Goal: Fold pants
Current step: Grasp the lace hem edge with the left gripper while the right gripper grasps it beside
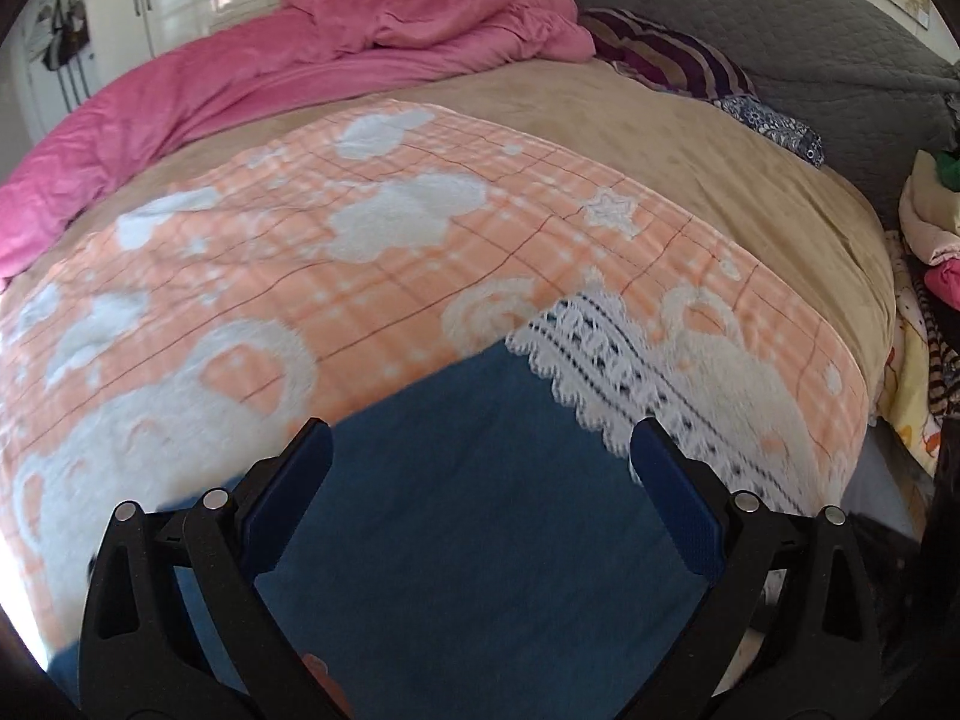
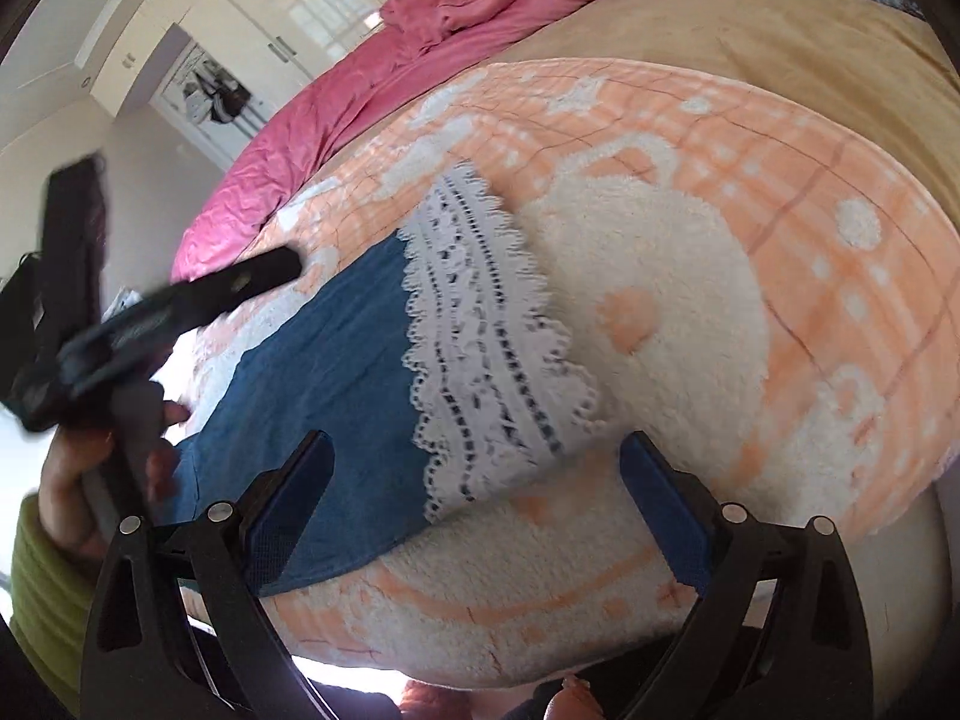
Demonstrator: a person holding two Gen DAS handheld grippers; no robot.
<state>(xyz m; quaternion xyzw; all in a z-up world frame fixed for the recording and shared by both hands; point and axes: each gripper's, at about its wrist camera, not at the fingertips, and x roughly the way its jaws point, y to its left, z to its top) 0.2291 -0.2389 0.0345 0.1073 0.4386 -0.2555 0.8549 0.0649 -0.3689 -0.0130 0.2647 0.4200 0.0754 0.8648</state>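
Blue pants (image 1: 468, 516) with a white lace hem (image 1: 636, 372) lie flat on an orange and white plush blanket (image 1: 300, 276) on the bed. My left gripper (image 1: 480, 450) is open just above the blue cloth, holding nothing. In the right wrist view the pants (image 2: 336, 372) and the lace hem (image 2: 486, 360) lie ahead. My right gripper (image 2: 474, 456) is open and empty over the lace end and the blanket (image 2: 690, 312). The left gripper (image 2: 180, 300), held by a hand, shows at the left over the far edge of the pants.
A pink duvet (image 1: 300, 60) is bunched at the back of the bed on a tan sheet (image 1: 720, 138). A striped pillow (image 1: 672, 54) lies by the grey headboard (image 1: 810, 18). Piled clothes (image 1: 930, 252) sit at the right. White wardrobes (image 2: 270, 18) stand behind.
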